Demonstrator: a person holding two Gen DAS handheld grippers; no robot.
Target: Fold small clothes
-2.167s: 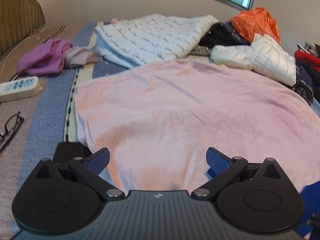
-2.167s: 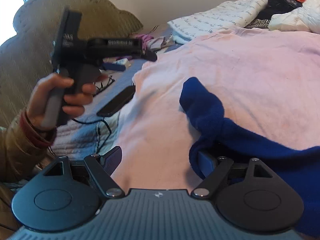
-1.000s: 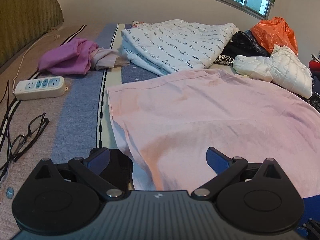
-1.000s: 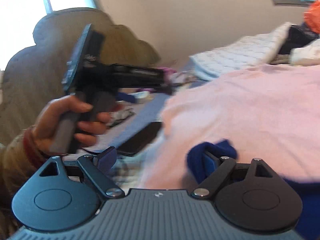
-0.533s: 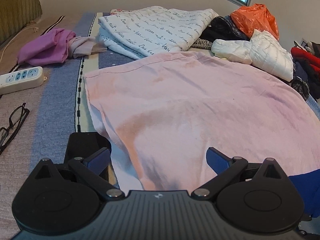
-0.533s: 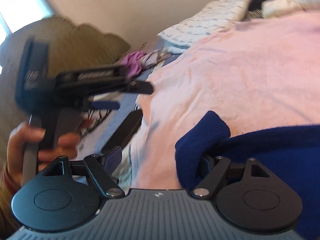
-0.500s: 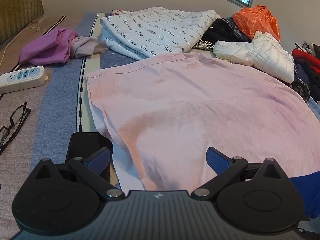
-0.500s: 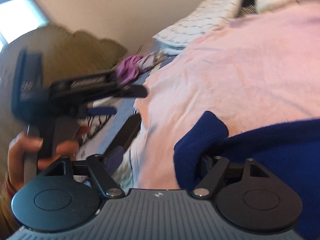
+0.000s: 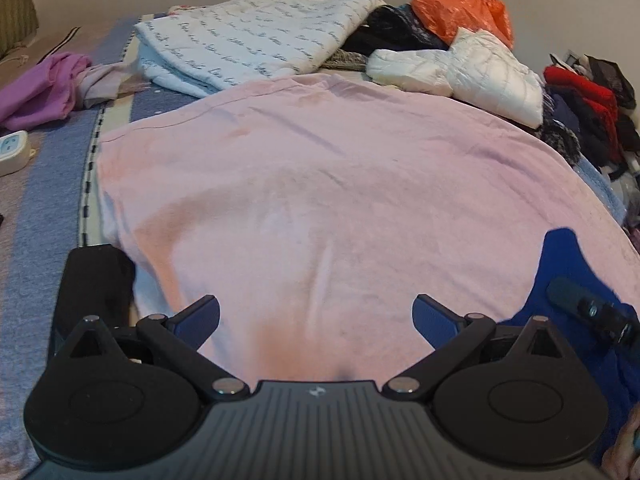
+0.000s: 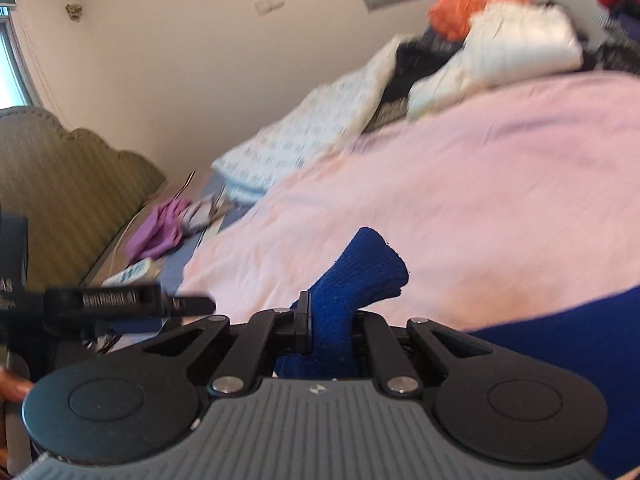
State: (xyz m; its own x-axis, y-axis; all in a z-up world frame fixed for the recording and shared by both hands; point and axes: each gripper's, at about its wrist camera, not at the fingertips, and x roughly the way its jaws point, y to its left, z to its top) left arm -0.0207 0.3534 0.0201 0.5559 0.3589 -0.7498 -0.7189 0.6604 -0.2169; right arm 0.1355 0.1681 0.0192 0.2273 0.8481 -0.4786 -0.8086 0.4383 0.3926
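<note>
Our right gripper is now pinched tight on a blue cloth; half a second ago its fingers were spread wide with the cloth only beside one of them. The cloth's end sticks up in the lower middle of the right view, and the rest trails off to the lower right over the pink sheet. Our left gripper stays wide, holding nothing, low over the pink sheet. In the left view more blue cloth now shows at the right edge. The black phone lies at the lower left.
</note>
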